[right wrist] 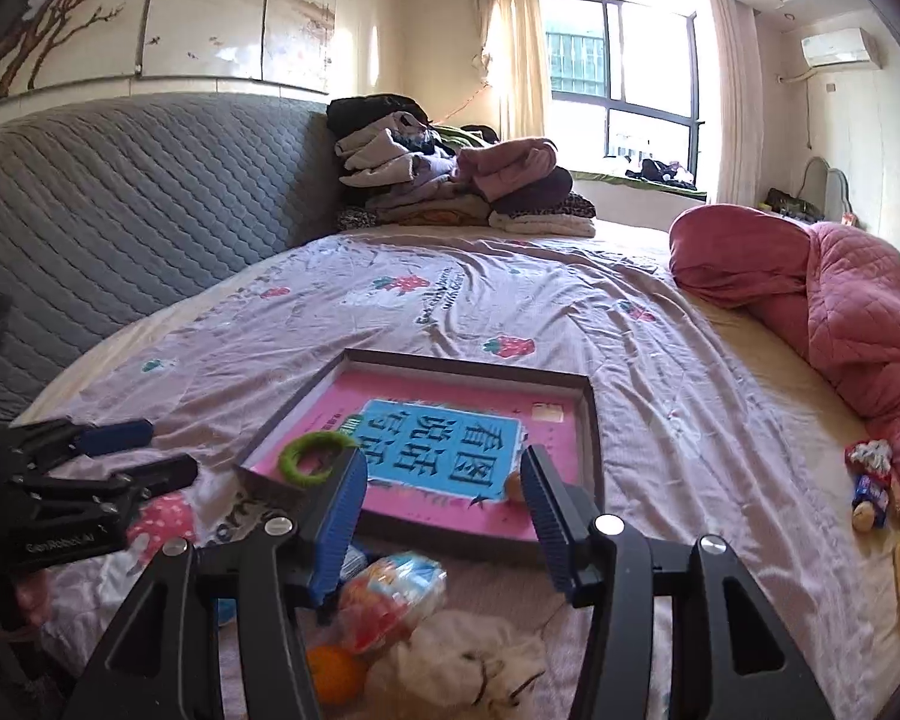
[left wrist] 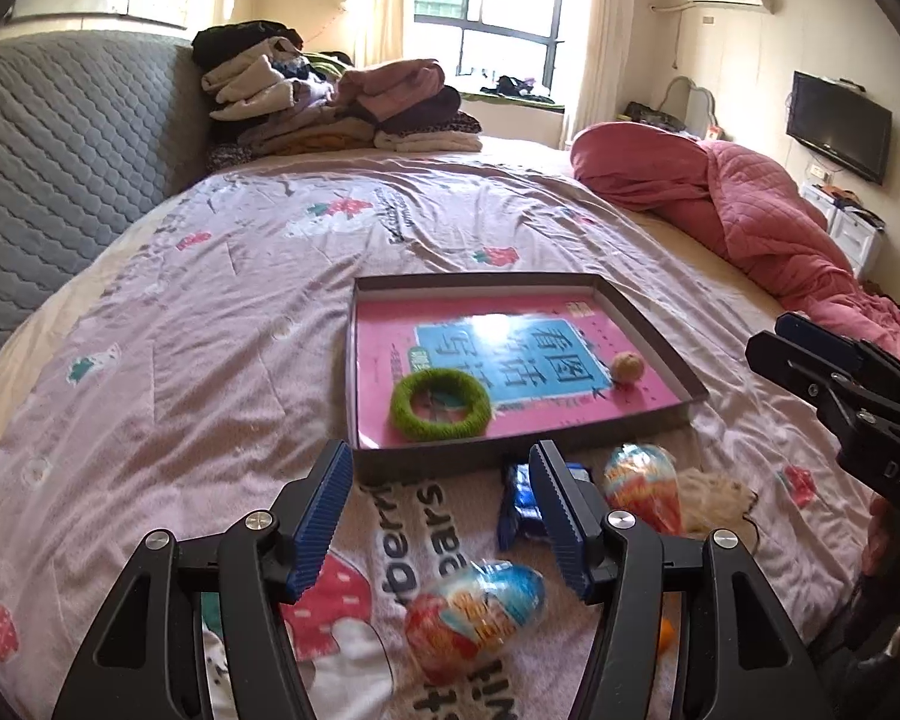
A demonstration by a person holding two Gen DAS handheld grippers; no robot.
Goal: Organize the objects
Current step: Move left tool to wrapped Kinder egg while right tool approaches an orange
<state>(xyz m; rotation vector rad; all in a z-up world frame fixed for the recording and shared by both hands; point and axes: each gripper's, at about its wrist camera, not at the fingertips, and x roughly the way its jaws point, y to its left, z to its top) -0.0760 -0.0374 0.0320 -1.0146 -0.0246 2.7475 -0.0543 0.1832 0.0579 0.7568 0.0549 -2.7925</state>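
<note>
Two grippers hang over the bed, jaws apart and empty: the left gripper (left wrist: pixel 441 516) steady, the right gripper (right wrist: pixel 444 510) opening. Nearest, at six o'clock of the left view, lies a foil egg (left wrist: pixel 474 618); a second egg (left wrist: pixel 642 486) and blue packet (left wrist: pixel 519 504) sit at five. Beyond, at twelve, the tray (left wrist: pixel 654 324) holds a green ring (left wrist: pixel 441 405) and small ball (left wrist: pixel 627 367).

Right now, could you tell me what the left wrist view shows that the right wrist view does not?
Only the left wrist view shows the wall television and a second wrapped egg. Only the right wrist view shows the blossom wall painting and small toys beside the red quilt. Both show the tray and green ring.
</note>
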